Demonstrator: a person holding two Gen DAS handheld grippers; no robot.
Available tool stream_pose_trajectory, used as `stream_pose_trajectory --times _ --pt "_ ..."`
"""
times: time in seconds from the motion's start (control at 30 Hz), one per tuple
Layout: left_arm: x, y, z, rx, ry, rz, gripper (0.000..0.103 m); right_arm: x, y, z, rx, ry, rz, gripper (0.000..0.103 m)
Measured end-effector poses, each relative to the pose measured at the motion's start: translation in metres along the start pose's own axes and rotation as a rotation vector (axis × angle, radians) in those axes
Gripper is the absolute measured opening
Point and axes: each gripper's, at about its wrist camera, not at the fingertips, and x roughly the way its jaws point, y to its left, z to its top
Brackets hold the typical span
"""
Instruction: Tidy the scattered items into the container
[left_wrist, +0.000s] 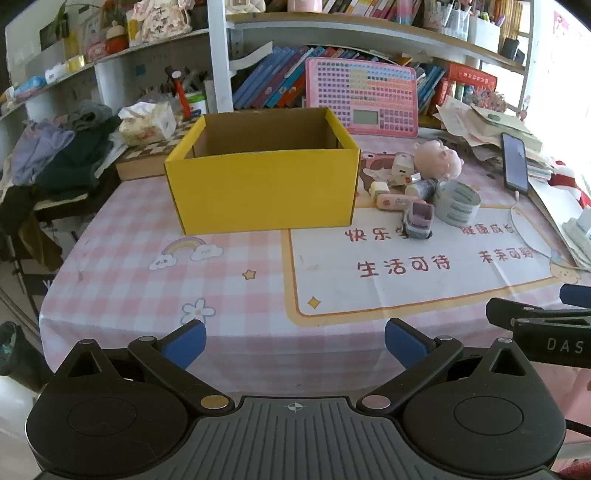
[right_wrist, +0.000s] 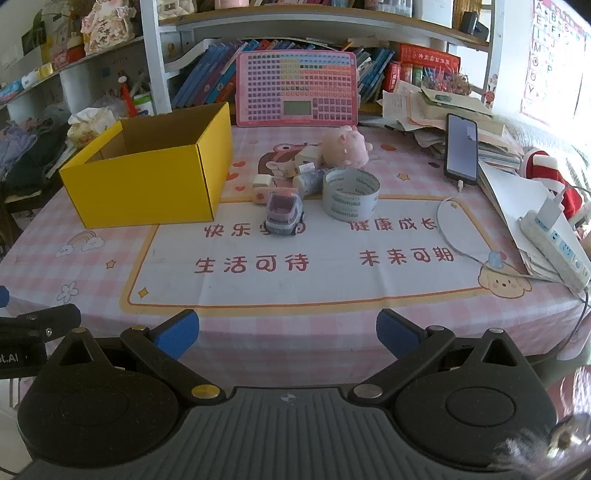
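Yellow box (left_wrist: 262, 192) ahead of left gripper (left_wrist: 294, 345), jaws wide, nothing held; looks empty | right view: toy car (right_wrist: 283, 218), tape roll (right_wrist: 350, 194), plush (right_wrist: 345, 144) ahead of right gripper (right_wrist: 288, 334), wide, empty | nothing tidied yet

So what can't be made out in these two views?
- Floor of the yellow cardboard box: hidden by its front wall, both views.
- Small pale items behind the lilac toy truck: overlapping, too small to identify.
- Left claw: cut off by right view's edge.
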Motion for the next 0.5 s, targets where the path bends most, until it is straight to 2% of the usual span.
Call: stream_pose_trajectory --times 0.5 --pt "0.0023 0.0001 0.002 0.006 0.003 -0.021 0.103 -0.0023 0.0031 0.0025 -0.014 -0.016 -0.02 0.103"
